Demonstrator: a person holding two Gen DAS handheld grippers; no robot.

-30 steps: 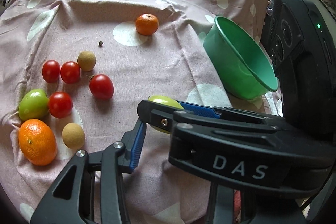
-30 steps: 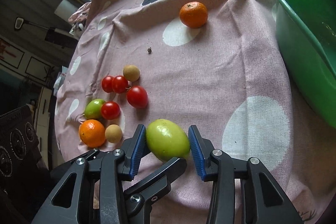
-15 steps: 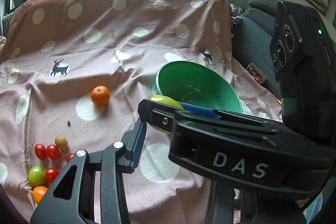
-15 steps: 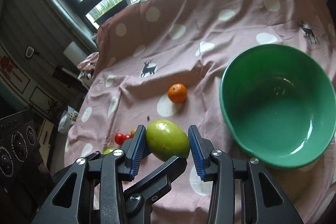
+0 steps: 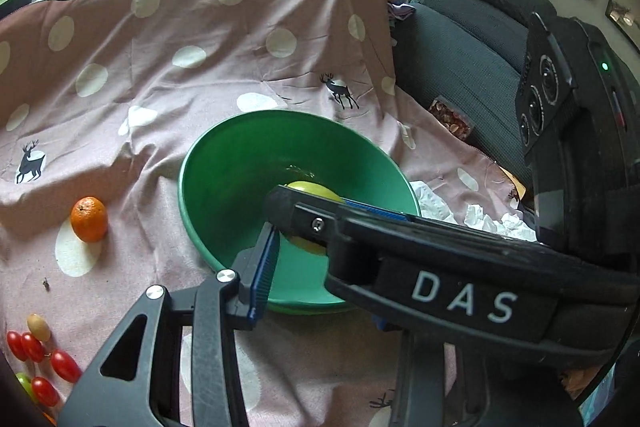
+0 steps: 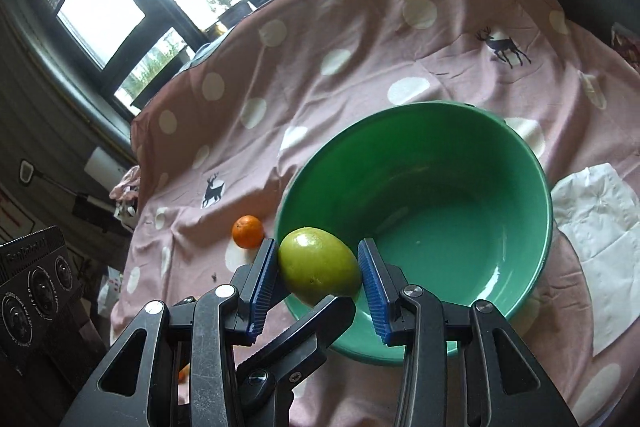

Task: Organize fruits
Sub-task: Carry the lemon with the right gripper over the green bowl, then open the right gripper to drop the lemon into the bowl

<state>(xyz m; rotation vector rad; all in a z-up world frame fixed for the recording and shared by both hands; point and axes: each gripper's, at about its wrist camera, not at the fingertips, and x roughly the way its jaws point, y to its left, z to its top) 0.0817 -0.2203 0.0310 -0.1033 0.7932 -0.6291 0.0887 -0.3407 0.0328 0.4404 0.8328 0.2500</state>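
Note:
My right gripper (image 6: 318, 273) is shut on a green mango (image 6: 318, 267) and holds it above the near left rim of the empty green bowl (image 6: 460, 187). In the left wrist view the right gripper's arm crosses in front, with the mango (image 5: 316, 189) peeking above it over the bowl (image 5: 240, 179). Only one blue-padded finger (image 5: 262, 275) of my left gripper shows; the other is hidden. A small orange (image 5: 89, 219) lies left of the bowl; it also shows in the right wrist view (image 6: 248, 231).
Several cherry tomatoes (image 5: 62, 365), a tan round fruit (image 5: 39, 327) and a green fruit (image 5: 24, 383) lie at the lower left on the pink dotted cloth (image 5: 200, 67). White tissue (image 6: 600, 235) lies right of the bowl. A dark sofa (image 5: 472, 39) stands behind.
Both grippers have moved right and up from the fruit pile. The mango, still held, has gone from over the cloth to above the bowl's rim.

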